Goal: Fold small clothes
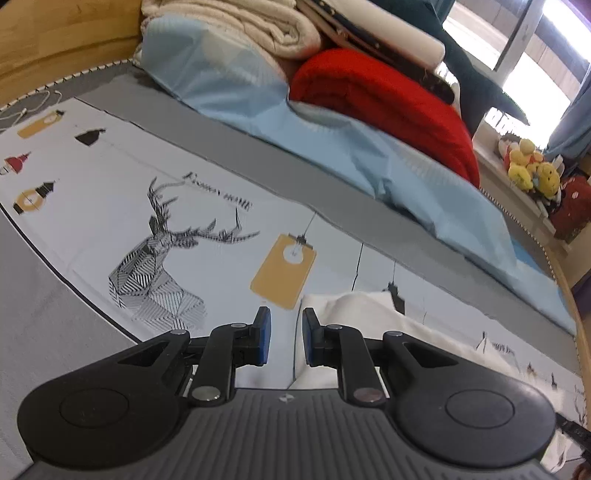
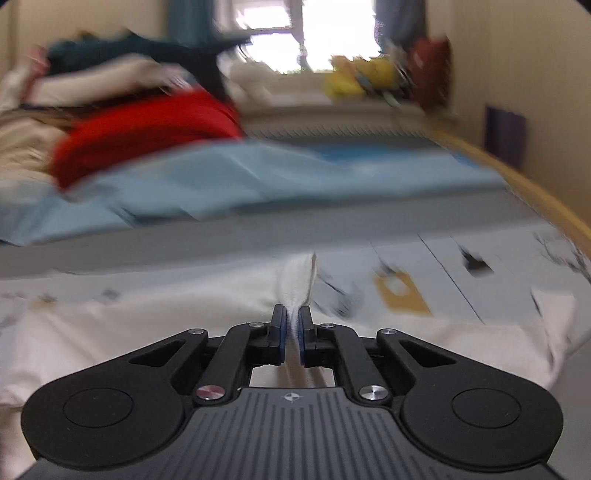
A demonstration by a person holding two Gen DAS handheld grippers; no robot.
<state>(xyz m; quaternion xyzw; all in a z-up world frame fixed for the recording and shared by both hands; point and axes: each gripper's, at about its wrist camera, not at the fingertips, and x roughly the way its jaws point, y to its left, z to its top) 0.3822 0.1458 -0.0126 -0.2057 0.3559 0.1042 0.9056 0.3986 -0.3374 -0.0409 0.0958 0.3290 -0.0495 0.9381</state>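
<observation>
Pinching a raised fold of the white garment, the right gripper has its blue pads nearly together w/ a thin ridge of cloth standing up between them; the rest of the garment spreads flat to both sides & under the gripper body. That view is motion-blurred, so finer detail of the cloth can't be told.

Left gripper: jaws a small way apart, nothing between the pads. It hovers over the printed sheet, w/ the garment's left edge just beyond its right finger; touching or not, can't tell.

Landmark = the yellow tag print on the sheet:
- garment lies just right of it & nearer the camera, on the sheet.
- black-line deer print sits left of it.
- grey mattress strip runs beyond it, then a pale blue quilt further back.
- red blanket is behind the quilt, up & right of the tag; a cream folded blanket beyond, up & left.
- yellow plush toys are far right of it, on a ledge by the window.
- white cable lies far left of it, at the mattress edge by the wooden bed frame.
</observation>
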